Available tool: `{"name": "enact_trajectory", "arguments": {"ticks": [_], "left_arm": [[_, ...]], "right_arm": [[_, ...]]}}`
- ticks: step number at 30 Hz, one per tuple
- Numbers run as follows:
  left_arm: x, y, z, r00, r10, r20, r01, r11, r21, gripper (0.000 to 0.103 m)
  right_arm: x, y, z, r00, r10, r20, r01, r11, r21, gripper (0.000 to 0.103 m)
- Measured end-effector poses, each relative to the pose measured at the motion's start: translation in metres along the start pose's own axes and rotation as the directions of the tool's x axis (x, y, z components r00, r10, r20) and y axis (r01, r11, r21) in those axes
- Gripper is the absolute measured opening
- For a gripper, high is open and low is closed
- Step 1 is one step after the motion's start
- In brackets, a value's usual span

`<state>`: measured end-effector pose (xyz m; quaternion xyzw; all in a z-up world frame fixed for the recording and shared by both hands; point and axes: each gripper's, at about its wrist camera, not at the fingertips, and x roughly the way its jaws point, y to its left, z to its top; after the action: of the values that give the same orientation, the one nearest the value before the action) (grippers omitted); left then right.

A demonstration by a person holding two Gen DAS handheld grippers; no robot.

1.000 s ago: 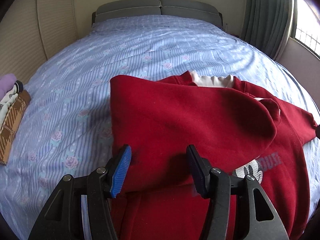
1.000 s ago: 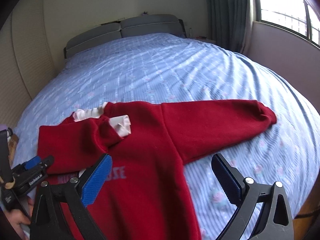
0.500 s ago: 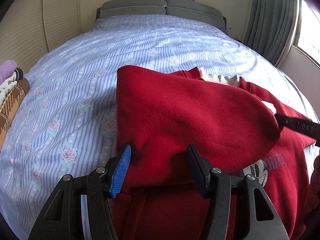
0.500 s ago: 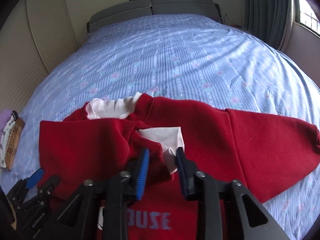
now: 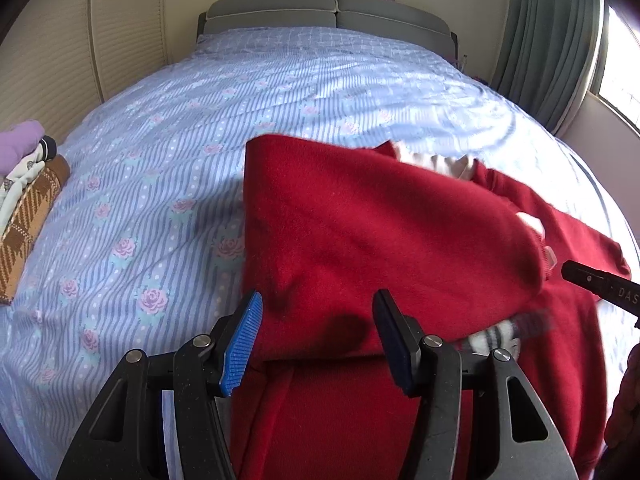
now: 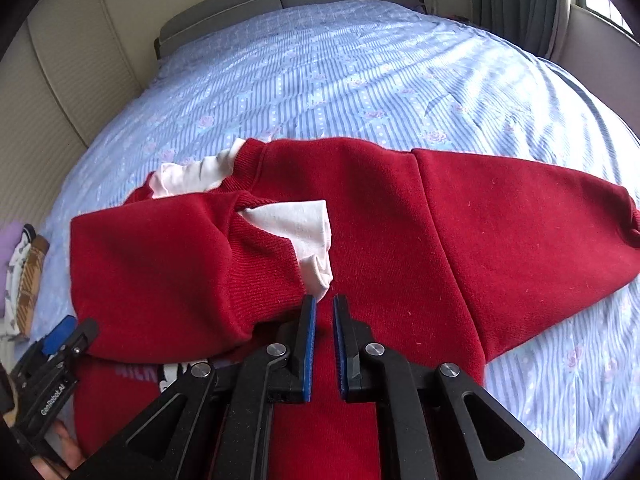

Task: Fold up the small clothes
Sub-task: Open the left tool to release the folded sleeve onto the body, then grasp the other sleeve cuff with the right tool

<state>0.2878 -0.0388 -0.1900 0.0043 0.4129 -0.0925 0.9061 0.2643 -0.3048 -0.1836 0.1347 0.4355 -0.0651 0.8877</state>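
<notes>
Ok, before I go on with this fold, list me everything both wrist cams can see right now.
Sweatshirt: one, dark red with white lining, flat on the bed, one sleeve folded across the chest, the other spread out to the side.
Bedsheet: one, blue striped with pink roses, covering the bed.
Headboard: one, grey, far end of the bed.
Folded clothes: small pile, purple, white and brown check, at the bed's left edge.
Curtain: one, grey-green, beside the window.
Left gripper: black with blue pads, jaws apart over the folded sleeve.
Right gripper: black with blue pads, shut, tips at the folded sleeve's cuff, nothing seen between them.
</notes>
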Motion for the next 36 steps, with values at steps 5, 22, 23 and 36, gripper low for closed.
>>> {"name": "enact_trajectory", "arguments": {"ticks": [5, 22, 23, 36], "left_arm": [[-0.029, -0.035, 0.012, 0.999, -0.020, 0.044, 0.019, 1.000, 0.022, 0.065], [-0.028, -0.288, 0.037, 0.981, -0.186, 0.056, 0.165, 0.951, 0.261, 0.066], [-0.027, -0.296, 0.038, 0.981, -0.188, 0.056, 0.167, 0.949, 0.267, 0.066], [-0.002, -0.334, 0.035, 0.986, -0.163, 0.045, 0.143, 0.946, 0.291, 0.066]], "right_arm": [[-0.056, -0.027, -0.002, 0.989, -0.063, 0.132, 0.062, 0.998, 0.018, 0.050], [-0.114, -0.275, -0.010, 0.943, -0.261, 0.206, 0.121, 0.846, 0.520, 0.050], [-0.110, -0.284, -0.010, 0.946, -0.252, 0.205, 0.105, 0.834, 0.542, 0.050], [-0.037, -0.353, -0.025, 0.977, -0.039, 0.209, -0.138, 0.633, 0.762, 0.050]]}}
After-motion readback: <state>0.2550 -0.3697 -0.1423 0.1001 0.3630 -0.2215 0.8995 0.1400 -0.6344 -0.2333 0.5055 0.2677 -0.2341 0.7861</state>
